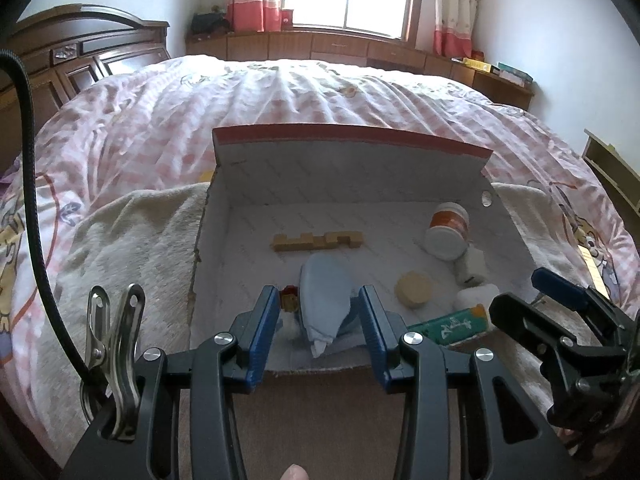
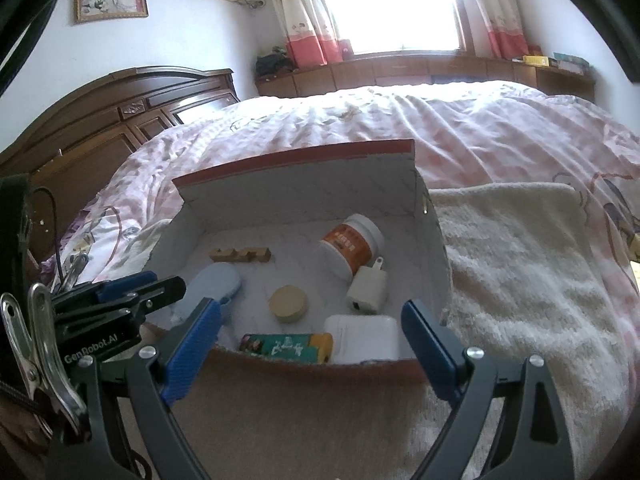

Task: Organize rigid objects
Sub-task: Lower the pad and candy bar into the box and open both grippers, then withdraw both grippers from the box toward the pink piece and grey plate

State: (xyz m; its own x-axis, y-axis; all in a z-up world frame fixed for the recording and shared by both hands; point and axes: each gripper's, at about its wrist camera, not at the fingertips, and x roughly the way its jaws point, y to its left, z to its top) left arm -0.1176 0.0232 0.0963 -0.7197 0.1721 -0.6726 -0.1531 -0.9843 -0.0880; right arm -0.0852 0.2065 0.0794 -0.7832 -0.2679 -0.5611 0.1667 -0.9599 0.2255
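Both fisheye views look forward and downward along their own blue-padded fingers, from just before the near wall of an open cardboard box (image 1: 352, 184) (image 2: 296, 184) on the bed (image 1: 280, 96) (image 2: 460, 120), toward the window at the top of the frame. The left wrist view faces the box squarely, with the right gripper (image 1: 560, 284) at its right edge. The right wrist view looks slightly from the right, with the left gripper (image 2: 132, 284) at its left edge. Both share the box interior, bed, headboard (image 1: 80, 60) (image 2: 132, 108) and curtains.

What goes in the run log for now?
box: holds bottle, puck, charger | left gripper: empty | right gripper: jaws wide, empty
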